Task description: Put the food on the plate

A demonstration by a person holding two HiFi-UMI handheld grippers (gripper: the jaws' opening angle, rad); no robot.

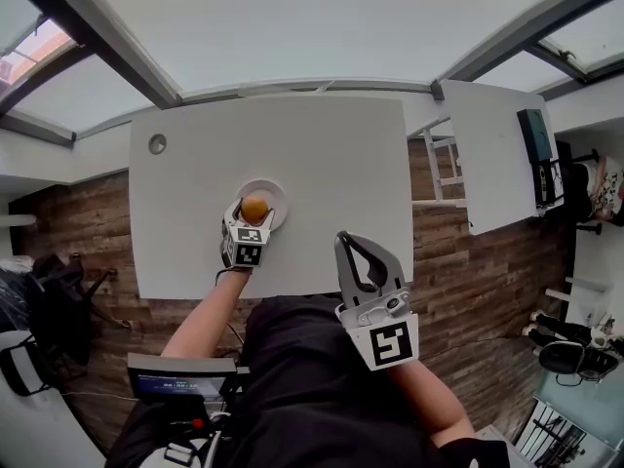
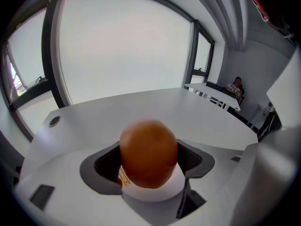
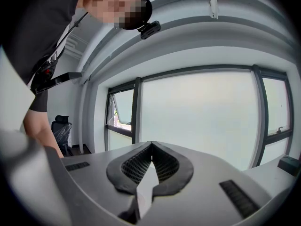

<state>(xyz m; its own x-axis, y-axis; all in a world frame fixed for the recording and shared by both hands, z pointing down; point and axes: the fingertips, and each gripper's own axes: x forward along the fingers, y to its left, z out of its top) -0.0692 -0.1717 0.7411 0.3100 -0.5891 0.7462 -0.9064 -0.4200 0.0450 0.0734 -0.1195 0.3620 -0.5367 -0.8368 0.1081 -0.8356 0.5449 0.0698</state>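
The left tongs [image 1: 252, 219] are closed onto the orange fruit [image 1: 255, 207]. In the left gripper view one dark pad presses against each side of it, and a small sticker shows low on its skin. The fruit is directly over the white plate [image 1: 280, 194], whose pale face fills the gap beneath it. Whether its underside rests on the plate or hangs just above cannot be told. The plate lies on the white surface [image 1: 331, 154] toward its 6 o'clock edge, close to the person, and a small round port [image 1: 157, 143] sits well apart at the 10 o'clock corner. No other food shows on the surface.

Judged from this, the carrying looks done, since the food is at the plate. What is left is to seat the fruit if it is not down, spread the pads, and draw the left tongs back toward 6 o'clock gently, because a round fruit could roll.

At about 4 o'clock from the plate, off the surface and in front of the person's dark shirt, the right tongs [image 3: 151, 144] are idle, with tips meeting and nothing between them
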